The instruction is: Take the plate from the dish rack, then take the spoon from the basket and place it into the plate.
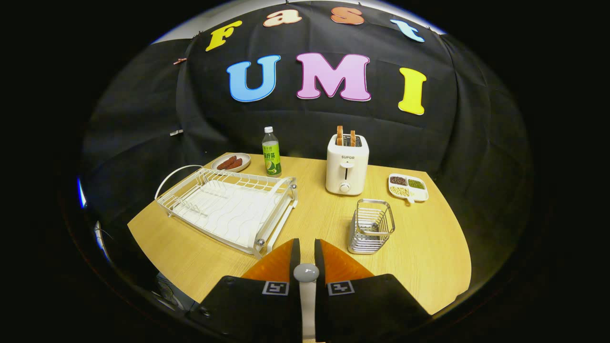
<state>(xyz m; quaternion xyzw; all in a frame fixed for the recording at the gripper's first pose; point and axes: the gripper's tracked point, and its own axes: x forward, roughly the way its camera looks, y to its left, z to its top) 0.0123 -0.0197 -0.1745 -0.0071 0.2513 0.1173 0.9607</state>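
My gripper point(307, 245) hovers above the near edge of the wooden table point(429, 247), its two orange fingers point(281, 262) close together. Both fingers press on the spoon point(305, 272), a pale piece with a rounded grey end and a white stem running back between them. The white wire dish rack point(228, 207) lies just ahead and to the left of the fingers, with no dishes in its slots. The metal wire basket point(371, 226) stands just ahead and to the right; nothing sticks out of its top.
A white toaster point(347, 164) with two slices of toast stands beyond the basket. A green bottle point(271, 152) and a small plate of sausages point(231, 162) sit behind the rack. A divided dish of beans point(408, 186) is at the far right.
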